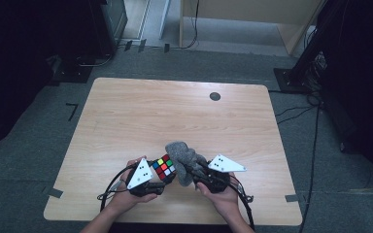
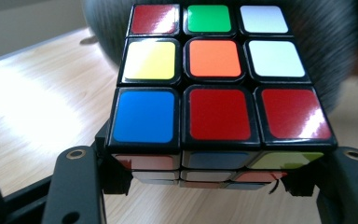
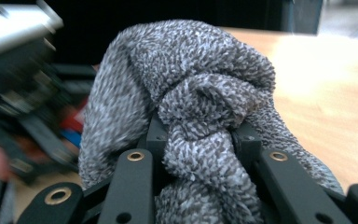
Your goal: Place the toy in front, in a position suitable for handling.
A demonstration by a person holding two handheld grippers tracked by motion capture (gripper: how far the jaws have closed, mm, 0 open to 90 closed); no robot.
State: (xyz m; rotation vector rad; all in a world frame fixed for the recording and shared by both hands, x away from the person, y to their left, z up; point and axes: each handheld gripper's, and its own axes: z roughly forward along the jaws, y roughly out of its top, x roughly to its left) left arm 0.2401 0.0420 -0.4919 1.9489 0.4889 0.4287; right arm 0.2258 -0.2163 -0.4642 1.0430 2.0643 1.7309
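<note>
Cube and cloth held together at near desk edge
Left tongs (image 1: pixel 161 180) clamp puzzle cube (image 1: pixel 163 167); right tongs (image 1: pixel 197 173) pinch grey cloth (image 1: pixel 184 160), which presses the cube's right side; desk (image 1: pixel 175 114) bare beyond.

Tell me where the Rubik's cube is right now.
In the high view the Rubik's cube is near the table's front edge, clamped in the left gripper, with the grey cloth held by the right gripper close on its right.

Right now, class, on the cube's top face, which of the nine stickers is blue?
The blue sticker on the cube sits in the row nearest the left gripper, at that row's left end, beside two red ones.
</note>
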